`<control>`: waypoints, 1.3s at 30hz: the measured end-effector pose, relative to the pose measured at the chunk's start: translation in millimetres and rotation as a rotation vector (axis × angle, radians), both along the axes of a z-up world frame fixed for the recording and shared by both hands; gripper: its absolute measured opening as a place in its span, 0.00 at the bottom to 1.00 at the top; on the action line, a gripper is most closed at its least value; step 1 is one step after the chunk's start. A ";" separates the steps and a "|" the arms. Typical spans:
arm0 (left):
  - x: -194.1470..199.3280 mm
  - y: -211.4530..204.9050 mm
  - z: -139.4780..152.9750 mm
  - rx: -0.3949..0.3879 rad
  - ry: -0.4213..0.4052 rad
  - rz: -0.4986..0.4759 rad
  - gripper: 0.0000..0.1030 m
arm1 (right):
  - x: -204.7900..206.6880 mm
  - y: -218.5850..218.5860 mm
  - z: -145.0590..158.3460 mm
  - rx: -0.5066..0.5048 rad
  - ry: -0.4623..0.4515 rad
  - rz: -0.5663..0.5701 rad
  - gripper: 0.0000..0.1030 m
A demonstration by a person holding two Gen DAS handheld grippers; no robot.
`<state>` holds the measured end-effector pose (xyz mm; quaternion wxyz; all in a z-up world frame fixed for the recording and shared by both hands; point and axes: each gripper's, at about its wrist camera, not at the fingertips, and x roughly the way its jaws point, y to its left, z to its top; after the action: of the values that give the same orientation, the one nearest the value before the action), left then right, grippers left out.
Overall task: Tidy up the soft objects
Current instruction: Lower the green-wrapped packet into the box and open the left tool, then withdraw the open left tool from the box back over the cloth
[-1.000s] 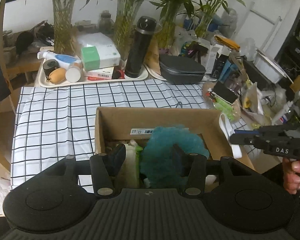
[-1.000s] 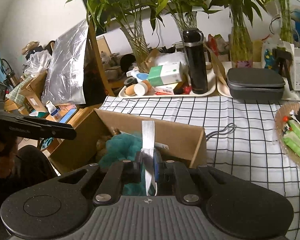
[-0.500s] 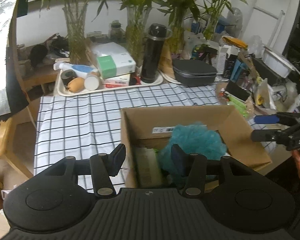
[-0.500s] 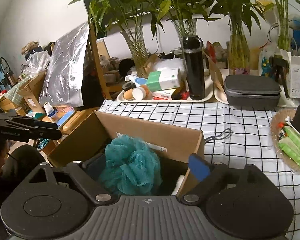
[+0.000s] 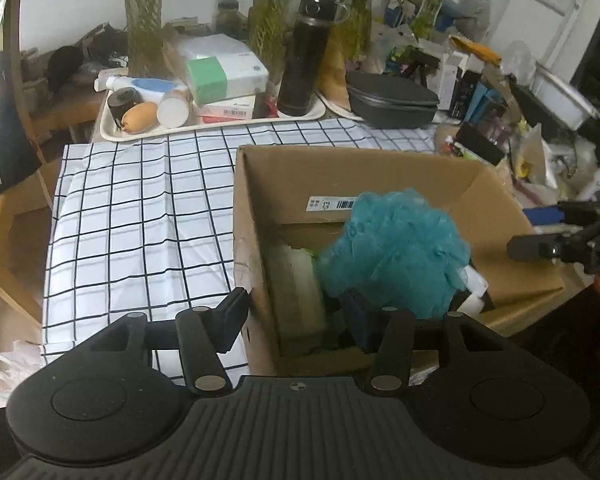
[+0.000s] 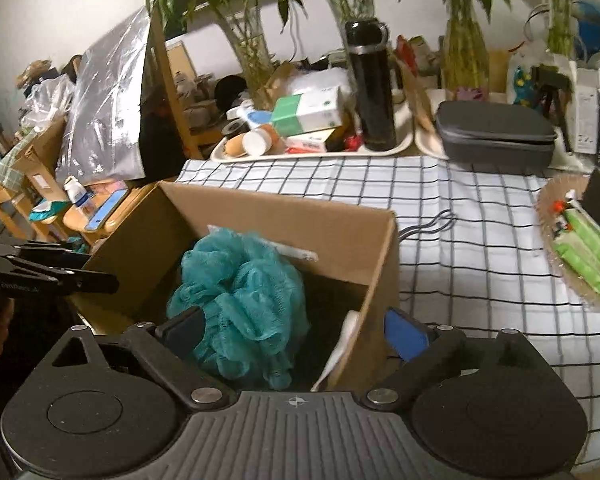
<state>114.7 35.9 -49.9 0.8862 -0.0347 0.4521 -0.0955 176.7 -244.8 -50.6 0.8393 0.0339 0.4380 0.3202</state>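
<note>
A white tablecloth with a black grid [image 5: 140, 216] covered the table, which stood against a white wall [image 6: 52, 8]. Bamboo stalks in glass vases [image 5: 142, 12] lined the back edge, behind a cream tray [image 5: 112, 128] of boxes and bottles and a tall black flask [image 6: 370, 88]. A silver reflector panel [image 6: 108, 112] leaned at the left, beside wooden furniture [image 6: 100, 216].

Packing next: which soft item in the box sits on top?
The teal bath pouf; the pale green sponge lies lower, beside it.
</note>
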 end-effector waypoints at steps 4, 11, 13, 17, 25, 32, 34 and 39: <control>-4.8 -5.0 0.7 0.007 0.005 -0.002 0.54 | 1.1 4.1 -0.6 -0.011 -0.002 -0.002 0.95; -6.9 -7.5 2.1 0.025 0.018 -0.015 0.55 | 5.2 7.2 -1.8 -0.026 -0.005 -0.012 0.94; -6.6 -3.9 3.3 0.000 0.016 -0.008 0.55 | 4.5 8.3 -0.9 -0.036 -0.018 -0.014 0.94; -8.0 -2.3 9.1 -0.013 -0.036 -0.005 0.55 | 7.3 -0.1 3.3 -0.001 -0.040 -0.060 0.94; 0.7 -6.4 15.2 0.051 -0.097 -0.006 0.56 | 13.5 -15.8 5.8 0.021 -0.064 -0.176 1.00; 12.4 1.8 18.0 0.027 -0.122 0.016 0.56 | 17.8 -22.1 5.3 -0.009 -0.095 -0.242 1.00; 15.8 3.9 19.3 0.023 -0.129 0.021 0.56 | 19.8 -24.8 6.0 -0.007 -0.104 -0.260 1.00; 27.3 7.9 18.9 0.041 -0.138 0.039 0.56 | 26.4 -25.9 8.0 -0.042 -0.141 -0.284 1.00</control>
<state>142.0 43.8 -31.0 0.9175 -0.0185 0.3910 -0.0710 203.1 -270.8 -42.6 0.9054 0.0551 0.3754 0.1906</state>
